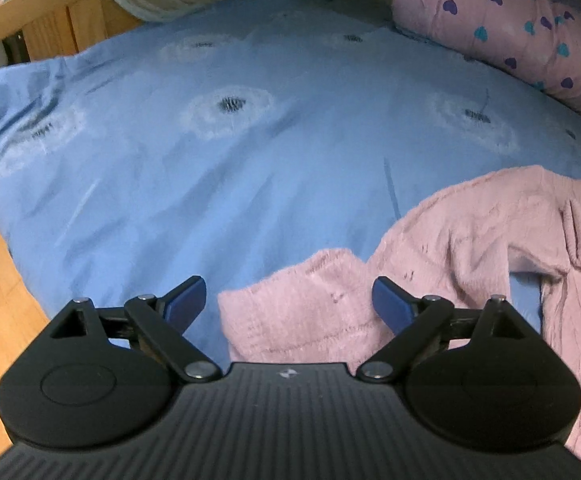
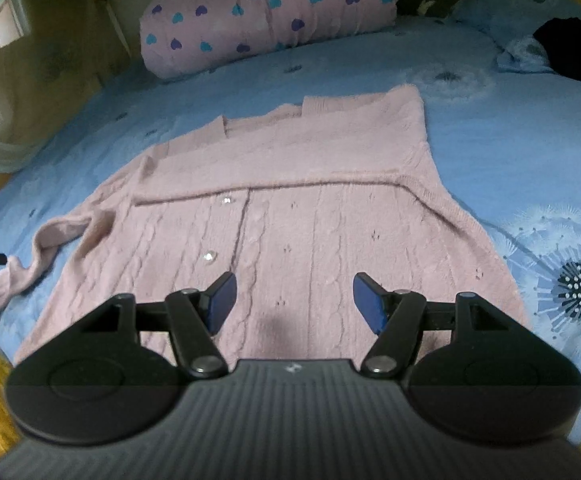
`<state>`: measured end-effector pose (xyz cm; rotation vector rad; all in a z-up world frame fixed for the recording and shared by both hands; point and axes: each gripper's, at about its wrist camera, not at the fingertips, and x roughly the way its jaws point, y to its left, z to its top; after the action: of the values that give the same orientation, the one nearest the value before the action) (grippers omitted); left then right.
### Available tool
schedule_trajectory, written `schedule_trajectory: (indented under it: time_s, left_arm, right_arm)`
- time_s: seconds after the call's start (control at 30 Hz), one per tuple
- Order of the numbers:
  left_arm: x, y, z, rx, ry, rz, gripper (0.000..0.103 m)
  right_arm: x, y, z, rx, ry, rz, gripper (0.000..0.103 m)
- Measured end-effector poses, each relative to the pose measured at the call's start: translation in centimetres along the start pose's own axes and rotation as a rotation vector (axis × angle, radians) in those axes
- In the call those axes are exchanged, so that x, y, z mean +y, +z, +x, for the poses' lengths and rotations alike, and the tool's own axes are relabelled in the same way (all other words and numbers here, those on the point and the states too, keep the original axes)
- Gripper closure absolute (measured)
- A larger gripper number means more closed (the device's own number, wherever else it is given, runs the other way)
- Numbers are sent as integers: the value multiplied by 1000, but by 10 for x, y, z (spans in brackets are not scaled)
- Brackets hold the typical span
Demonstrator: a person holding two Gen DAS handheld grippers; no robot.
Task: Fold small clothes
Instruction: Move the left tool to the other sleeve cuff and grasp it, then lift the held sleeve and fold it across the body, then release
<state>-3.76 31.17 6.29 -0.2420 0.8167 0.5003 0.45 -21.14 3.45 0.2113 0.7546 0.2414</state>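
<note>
The pink cardigan (image 2: 274, 208) is spread on the blue bedspread (image 2: 490, 120), below the heart-print pillow (image 2: 266, 12). One sleeve appears folded across its chest; the other sleeve (image 1: 290, 312) remains unfolded. The left gripper (image 1: 288, 304) is held wide open above that cuff, nothing gripped. The right gripper (image 2: 294, 304) is held open over the cardigan's hem, empty.

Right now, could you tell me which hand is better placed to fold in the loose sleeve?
Left, probably: the open left gripper frames the sleeve cuff, while the right gripper hangs over the cardigan body.
</note>
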Motion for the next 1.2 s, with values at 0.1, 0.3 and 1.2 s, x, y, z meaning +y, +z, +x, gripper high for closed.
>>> schedule_trajectory:
  time_s: [0.1, 0.3, 1.2]
  left_arm:
    - [1, -7, 4, 8, -6, -3, 10]
    - [10, -18, 3, -13, 67, 18, 10]
    - [16, -11, -22, -97, -98, -119, 75]
  right_arm:
    - [0, -4, 4, 19, -4, 5, 37]
    - [3, -9, 10, 40, -8, -12, 37]
    - [2, -16, 10, 24, -4, -32, 36]
